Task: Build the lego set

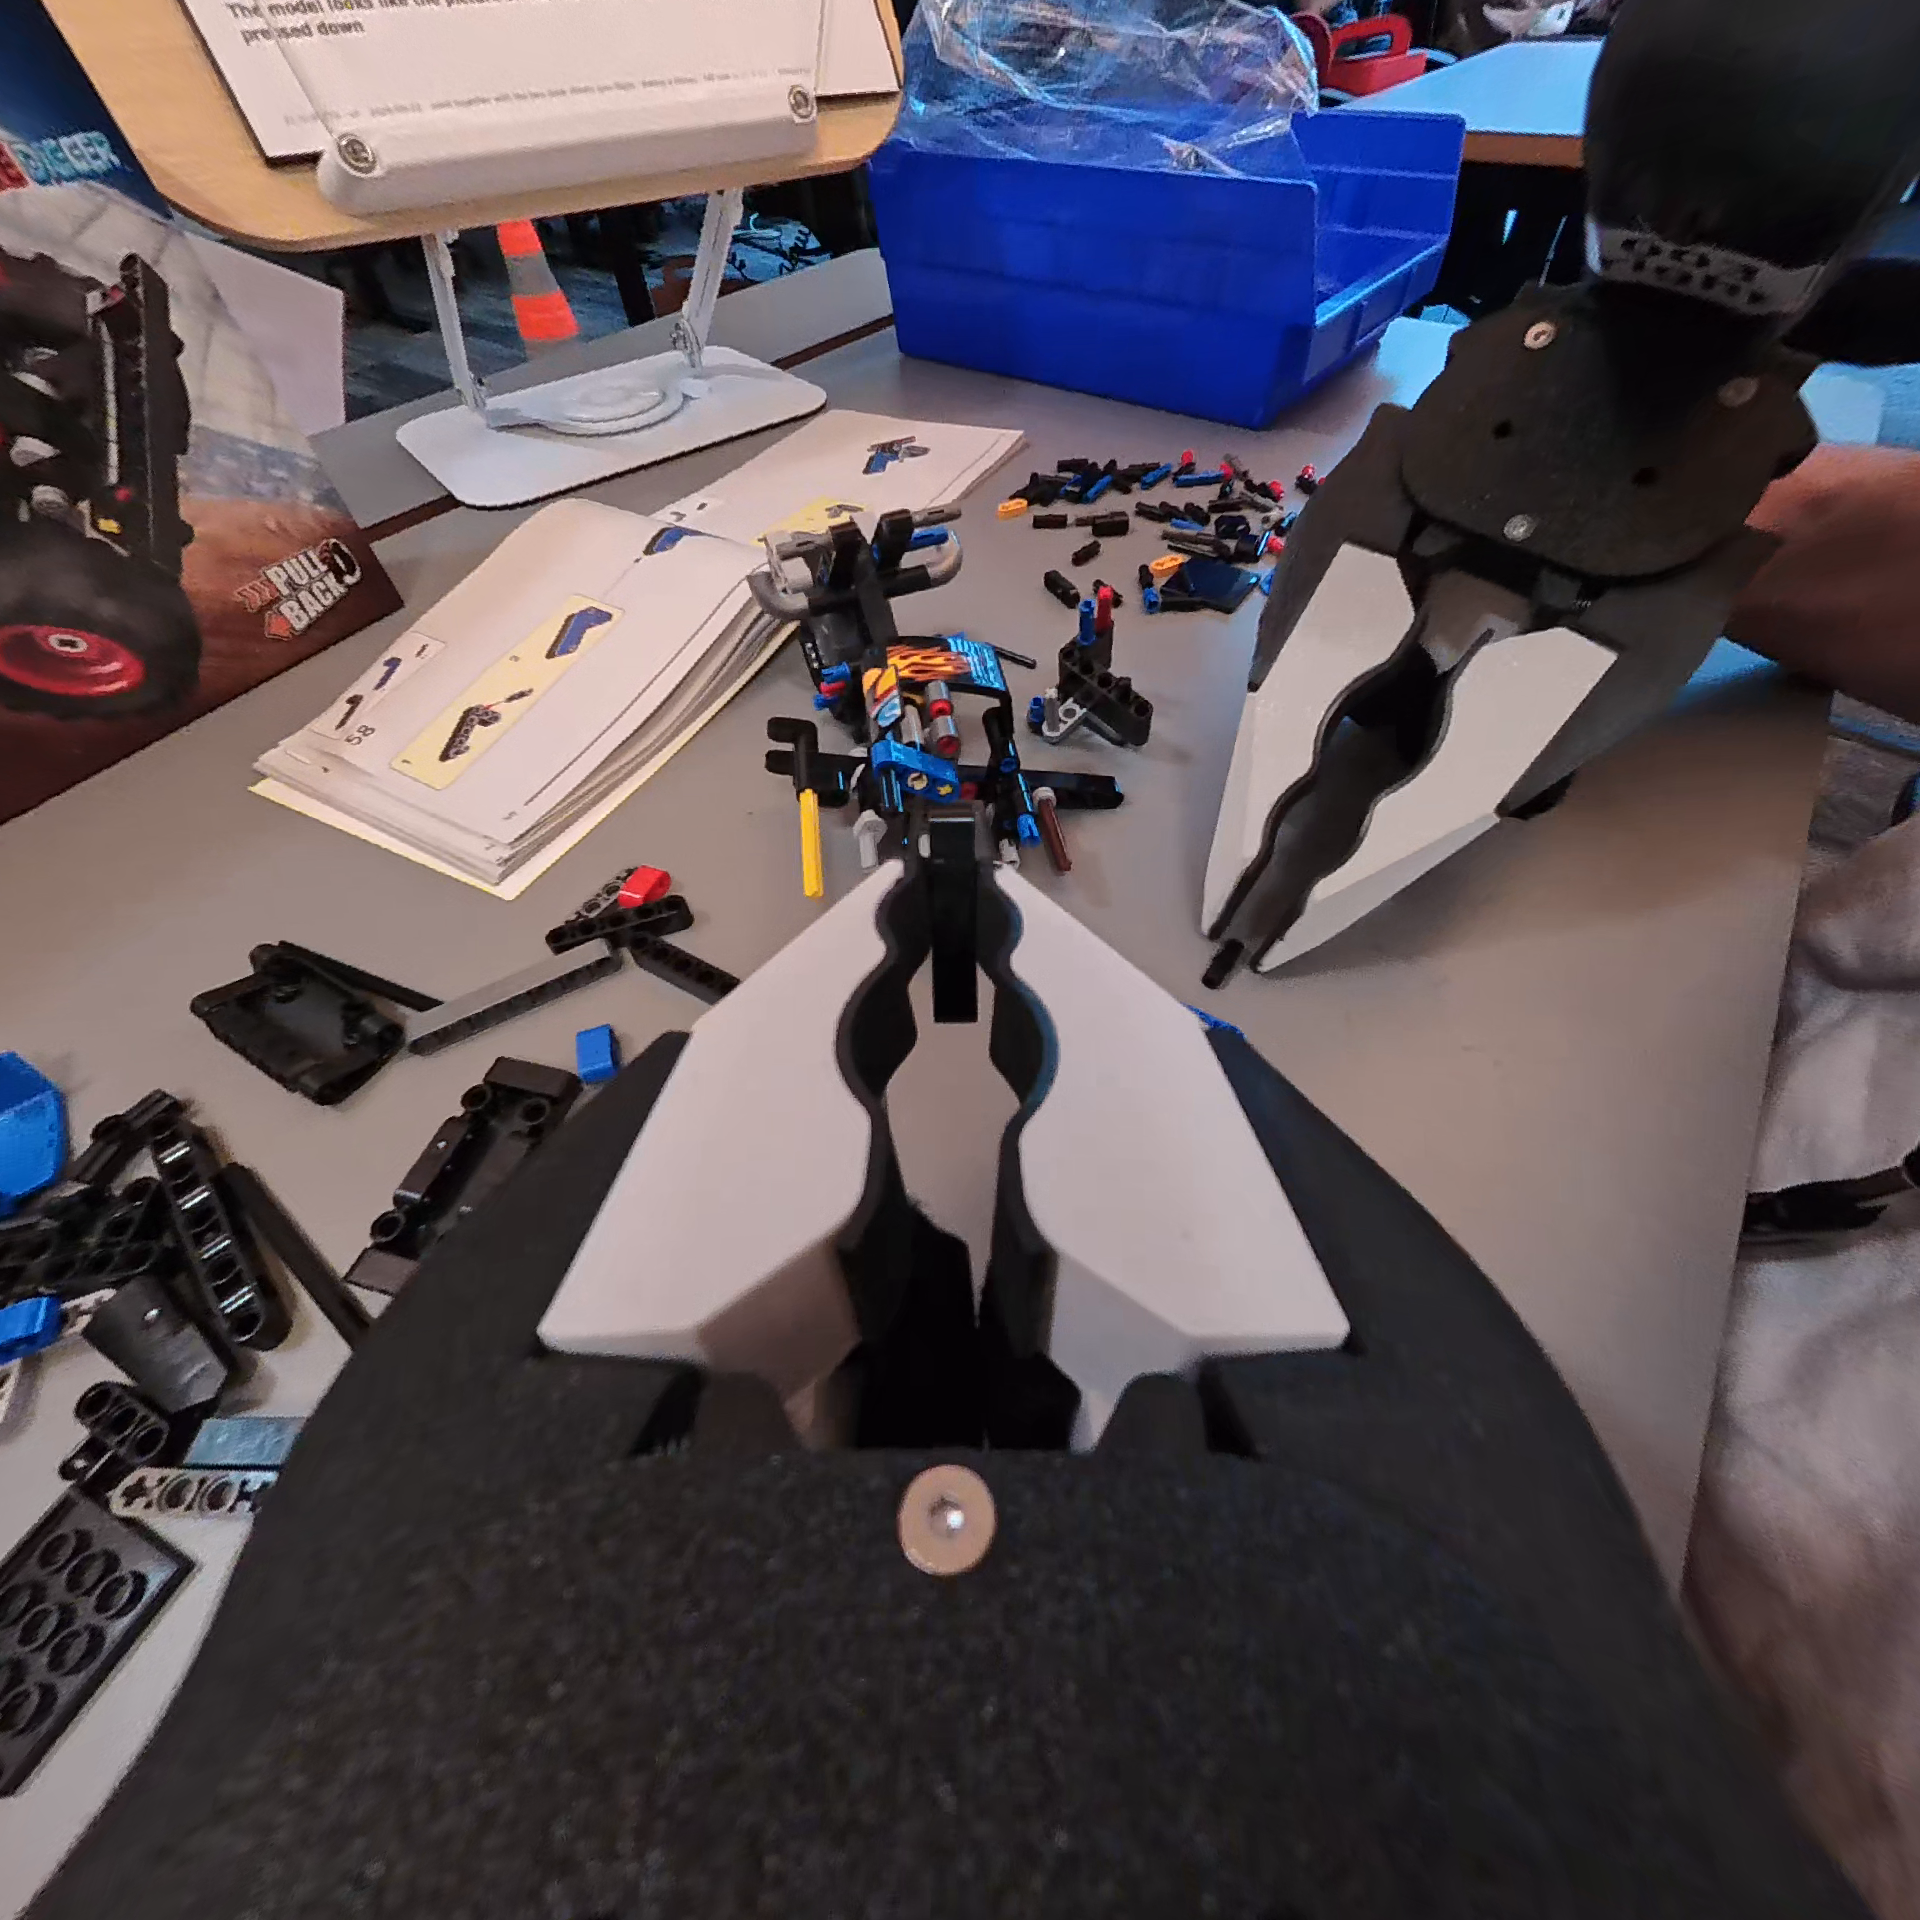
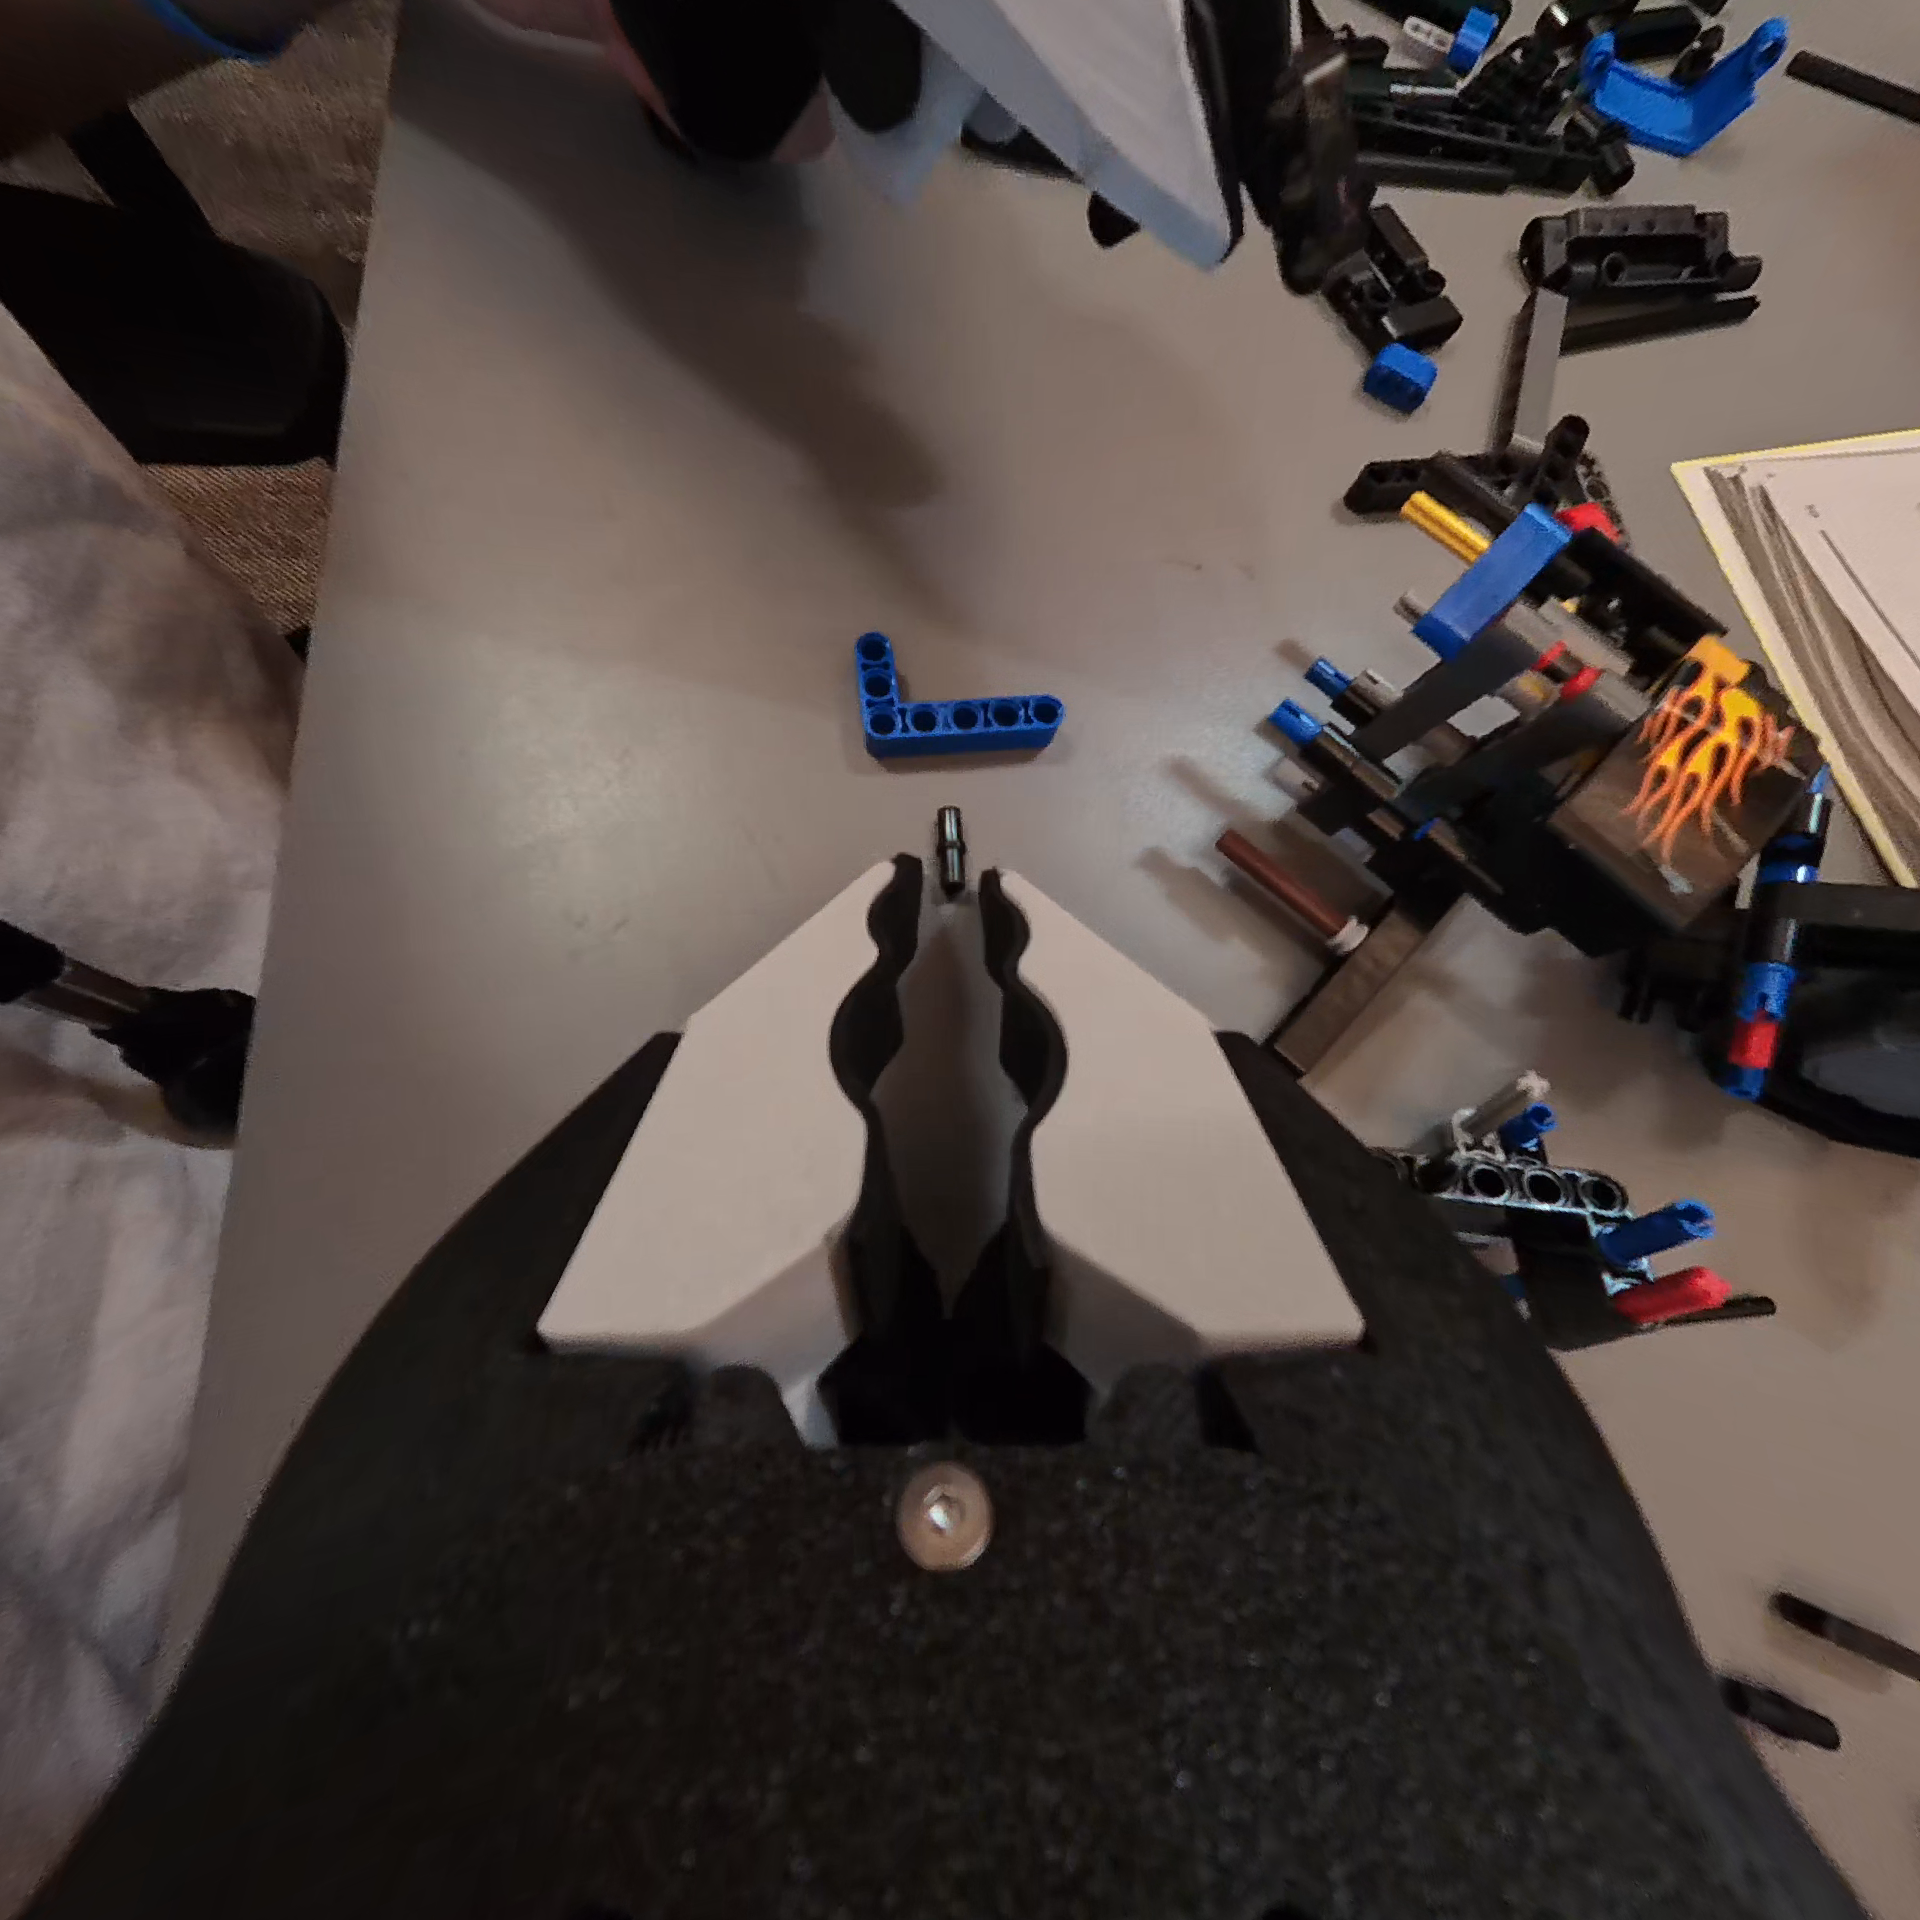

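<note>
My left gripper [image 1: 951, 878] is shut on a short black beam [image 1: 953, 925], held just in front of the part-built black and blue model with a flame sticker [image 1: 925, 686]. My right gripper [image 2: 948, 871] is shut on a small black pin [image 2: 949, 844] that sticks out past its tips, low over the grey table. A blue L-shaped beam [image 2: 935, 717] lies flat just beyond the pin. The right gripper also shows in the left wrist view [image 1: 1236, 956], to the right of the model. The model also shows in the right wrist view [image 2: 1662, 769], at the right.
An open instruction booklet [image 1: 540, 686] lies left of the model. A heap of small pins [image 1: 1164, 509] and a blue bin [image 1: 1143, 270] are behind. Loose black beams and panels [image 1: 301, 1018] lie at the left. A small sub-assembly [image 2: 1538, 1195] sits near the right gripper. The table edge [image 2: 343, 623] runs close by.
</note>
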A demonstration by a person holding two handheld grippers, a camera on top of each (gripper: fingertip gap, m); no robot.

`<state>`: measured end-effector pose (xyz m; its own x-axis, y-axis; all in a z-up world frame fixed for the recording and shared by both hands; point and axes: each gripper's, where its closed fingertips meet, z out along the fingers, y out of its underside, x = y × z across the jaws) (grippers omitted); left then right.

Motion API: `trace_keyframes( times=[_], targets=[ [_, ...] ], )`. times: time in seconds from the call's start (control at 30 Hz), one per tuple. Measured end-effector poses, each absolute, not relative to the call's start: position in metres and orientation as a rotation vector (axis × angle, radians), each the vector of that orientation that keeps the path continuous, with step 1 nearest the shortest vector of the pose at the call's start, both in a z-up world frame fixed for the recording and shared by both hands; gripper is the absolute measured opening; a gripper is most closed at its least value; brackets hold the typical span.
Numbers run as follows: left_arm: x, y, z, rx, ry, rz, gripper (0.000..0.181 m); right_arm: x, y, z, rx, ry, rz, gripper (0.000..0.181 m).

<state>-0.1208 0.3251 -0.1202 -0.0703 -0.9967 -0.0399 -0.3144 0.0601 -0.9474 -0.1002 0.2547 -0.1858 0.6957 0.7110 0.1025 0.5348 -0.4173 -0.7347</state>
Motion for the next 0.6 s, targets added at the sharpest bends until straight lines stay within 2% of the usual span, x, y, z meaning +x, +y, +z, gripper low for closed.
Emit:
trace_keyframes(
  times=[0.03,0.27,0.6],
  targets=[
    [-0.12,0.324,-0.122,-1.369,1.527,-1.038,0.006,-0.1,0.255,-0.186,-2.113,-0.949,0.284,0.011],
    [-0.115,0.294,-0.144,-1.264,1.738,-0.866,0.006,-0.097,0.259,-0.185,-2.101,-0.956,0.25,0.003],
    [-0.094,0.291,-0.137,-1.269,1.627,-0.775,0.006,-0.097,0.272,-0.142,-2.028,-0.523,0.627,0.003]
  ],
)
